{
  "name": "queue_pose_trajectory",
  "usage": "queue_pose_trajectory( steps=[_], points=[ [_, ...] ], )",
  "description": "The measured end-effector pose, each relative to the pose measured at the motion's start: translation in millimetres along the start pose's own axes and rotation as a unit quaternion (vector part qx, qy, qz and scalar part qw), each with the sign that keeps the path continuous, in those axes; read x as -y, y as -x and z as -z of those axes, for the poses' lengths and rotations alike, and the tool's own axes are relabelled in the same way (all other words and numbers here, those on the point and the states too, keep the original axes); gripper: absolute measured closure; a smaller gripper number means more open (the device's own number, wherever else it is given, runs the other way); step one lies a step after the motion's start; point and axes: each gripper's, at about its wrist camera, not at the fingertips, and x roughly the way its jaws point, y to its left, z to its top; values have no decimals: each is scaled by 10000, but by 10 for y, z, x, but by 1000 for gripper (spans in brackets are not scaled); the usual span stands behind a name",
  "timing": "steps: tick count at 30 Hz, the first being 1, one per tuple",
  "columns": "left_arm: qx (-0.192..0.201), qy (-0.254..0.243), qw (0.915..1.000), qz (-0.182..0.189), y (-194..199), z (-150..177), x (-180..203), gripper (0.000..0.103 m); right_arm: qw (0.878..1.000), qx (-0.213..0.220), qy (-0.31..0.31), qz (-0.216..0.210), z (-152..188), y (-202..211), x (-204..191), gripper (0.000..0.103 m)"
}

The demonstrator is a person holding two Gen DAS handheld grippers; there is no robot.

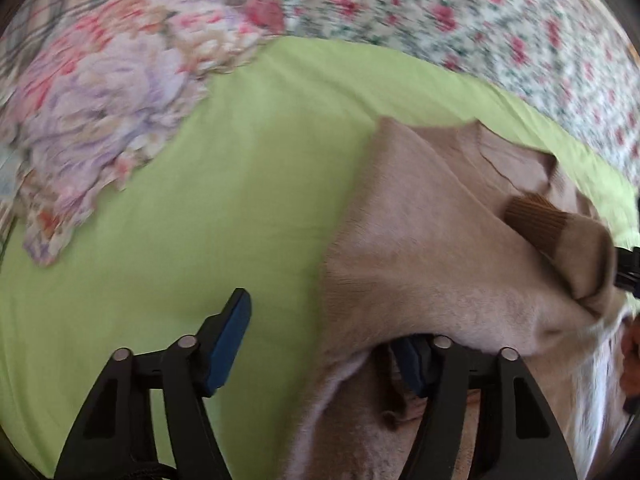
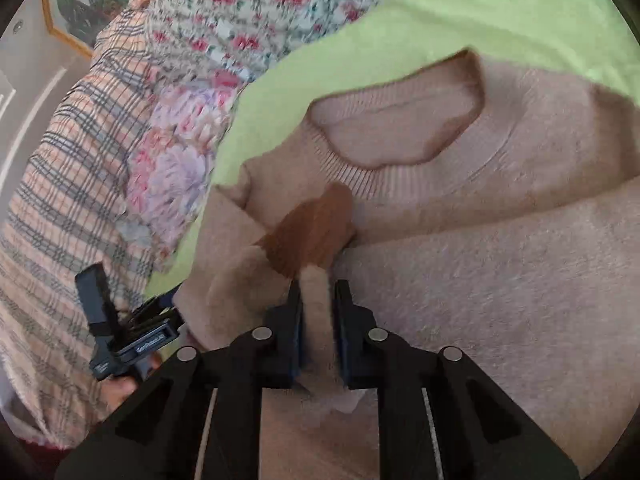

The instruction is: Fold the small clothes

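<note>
A small beige knit sweater [image 1: 432, 248] with a brown cuff [image 1: 536, 220] lies on a light green cloth [image 1: 240, 168]. My left gripper [image 1: 328, 344] is open; its left finger [image 1: 230, 340] is over the green cloth, and its right finger [image 1: 416, 360] is tucked under the sweater's edge. In the right wrist view the sweater [image 2: 500, 264] fills the frame, neckline [image 2: 400, 132] facing up. My right gripper [image 2: 316, 320] is shut on a fold of the sleeve just behind the brown cuff [image 2: 312, 236].
A crumpled lilac floral garment [image 1: 108, 108] lies at the green cloth's far left. A rose-print bedspread [image 1: 480, 8] lies beyond. A plaid cloth [image 2: 68, 184] is on the left of the right wrist view, with the other gripper's handle [image 2: 120, 340] there.
</note>
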Motion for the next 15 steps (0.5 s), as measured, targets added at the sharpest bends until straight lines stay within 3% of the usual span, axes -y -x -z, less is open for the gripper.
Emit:
queue_pose_trajectory(
  steps=[2, 4, 6, 9, 13, 15],
  points=[
    [29, 249, 9995, -168, 20, 19, -115, 48, 9973, 644, -352, 100, 40, 353, 89, 95],
    [-13, 503, 9986, -152, 16, 47, -248, 49, 9887, 1269, -739, 301, 201, 755, 223, 96],
    [-74, 684, 9976, 43, -3, 84, -332, 49, 9821, 1471, -948, 691, 244, 987, 345, 96],
    [-46, 539, 9984, -152, 23, 110, -259, 49, 9805, 1279, -974, 1126, 429, 1078, 450, 96],
    [-44, 456, 9987, -227, 46, 152, -221, 49, 9835, 910, -1029, 1178, 564, 1030, 520, 96],
    [-49, 451, 9987, -213, 59, 175, -232, 47, 9825, 936, -1147, 1127, 547, 1051, 558, 95]
  ],
)
